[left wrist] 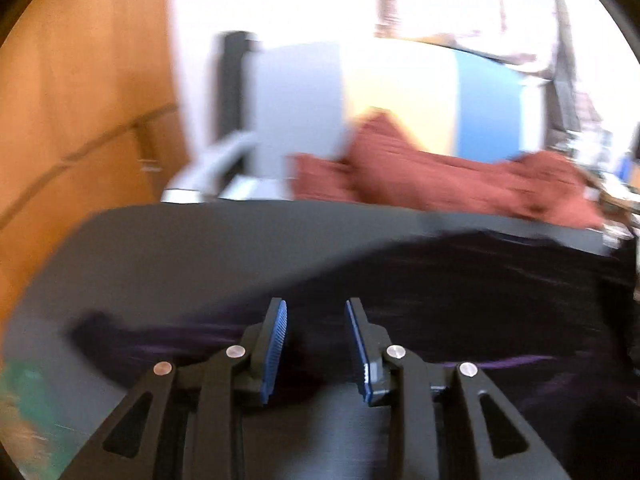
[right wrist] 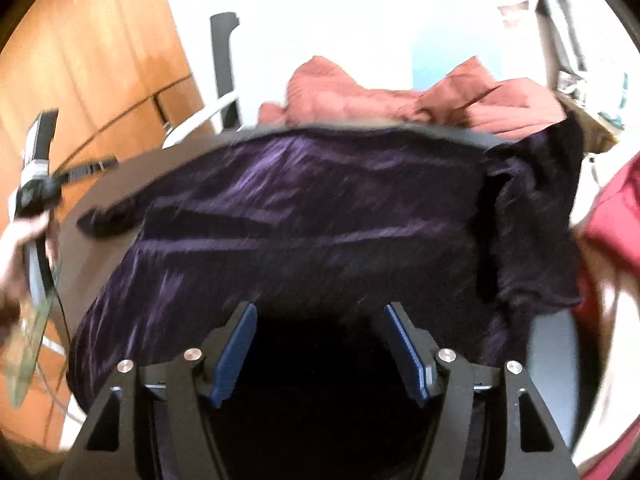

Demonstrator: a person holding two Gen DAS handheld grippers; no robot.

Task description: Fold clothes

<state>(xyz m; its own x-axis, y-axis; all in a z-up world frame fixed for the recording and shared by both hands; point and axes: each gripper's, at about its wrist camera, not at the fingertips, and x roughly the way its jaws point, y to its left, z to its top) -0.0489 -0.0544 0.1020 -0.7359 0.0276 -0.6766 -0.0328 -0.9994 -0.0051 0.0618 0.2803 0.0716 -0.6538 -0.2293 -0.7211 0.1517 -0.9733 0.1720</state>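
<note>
A dark purple garment (right wrist: 320,216) lies spread over the dark grey table (right wrist: 104,184); in the left wrist view it (left wrist: 460,280) covers the table's right half. My left gripper (left wrist: 316,312) is open and empty, low over the garment's near edge. My right gripper (right wrist: 320,316) is open wide and empty above the garment's near part. The left gripper (right wrist: 36,184) also shows at the far left of the right wrist view, held in a hand. Both views are blurred by motion.
A rust-red cloth (left wrist: 440,176) is heaped at the table's far edge, also seen in the right wrist view (right wrist: 400,96). A red item (right wrist: 616,216) sits at the right. A chair (left wrist: 236,120) and wooden cabinets (left wrist: 80,100) stand behind.
</note>
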